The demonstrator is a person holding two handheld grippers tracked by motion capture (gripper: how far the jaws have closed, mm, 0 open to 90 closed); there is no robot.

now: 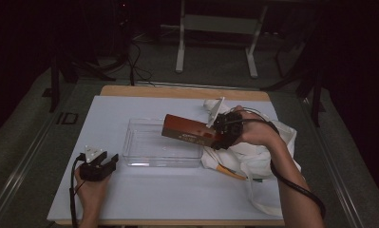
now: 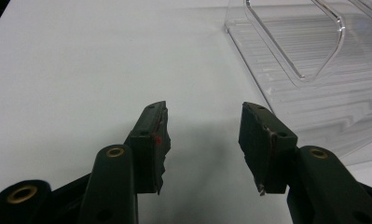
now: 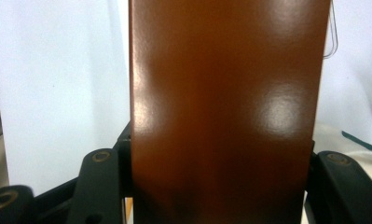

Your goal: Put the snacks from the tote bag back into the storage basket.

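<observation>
Above clear tray (image 1: 139, 142), brown box (image 1: 189, 129) clamped in right hand-held gripper (image 1: 219, 137), left hand-held gripper (image 1: 101, 164) open

Glossy brown box (image 3: 225, 112), clear ribbed plastic tray (image 2: 314, 70), white cloth bag (image 1: 268, 156)

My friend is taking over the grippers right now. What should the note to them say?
Right gripper: shut on the brown box, held tilted above the right end of the clear tray.
Left gripper: open, holding nothing, resting on the white tabletop just left of the tray.
White cloth bag: lies to the right of the tray, under the right hand, with some items poking out.
Done: the box is picked up and brought over the tray.
Left: probably lower the box into the tray, which looks to have nothing in it yet, and let go. The bag's other items may follow.
</observation>
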